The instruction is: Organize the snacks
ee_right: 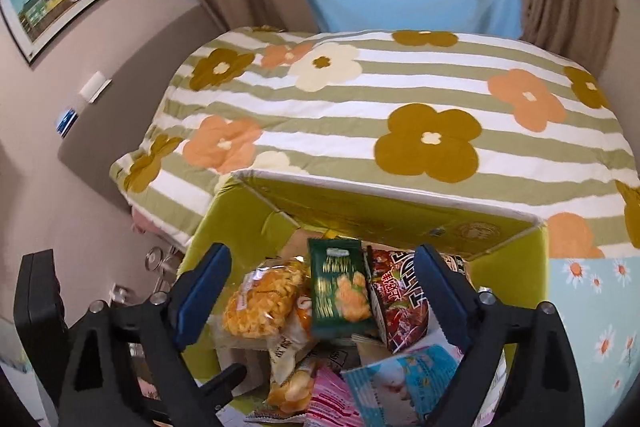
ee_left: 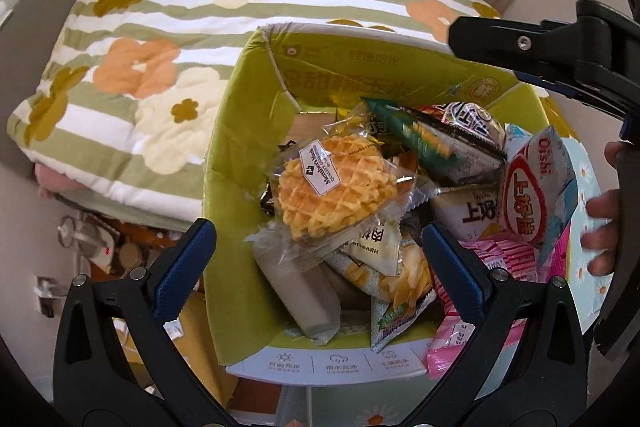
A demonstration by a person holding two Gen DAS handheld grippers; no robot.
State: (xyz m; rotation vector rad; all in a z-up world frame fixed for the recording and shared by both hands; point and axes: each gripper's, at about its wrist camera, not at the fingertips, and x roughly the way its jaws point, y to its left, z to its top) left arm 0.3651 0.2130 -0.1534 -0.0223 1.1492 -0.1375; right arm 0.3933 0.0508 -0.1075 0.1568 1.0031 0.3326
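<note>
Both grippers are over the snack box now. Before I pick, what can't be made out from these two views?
- Box bottom: hidden under piled packets, both views.
- Grey packet: no label showing, left view.
- Pink packet: cut off by the bottom edge, right view.
- Green packet print: too blurred to read.
- Left gripper and right gripper: open, empty.

Lime-green box (ee_left: 240, 131), green-striped floral quilt (ee_right: 400, 99)
</note>
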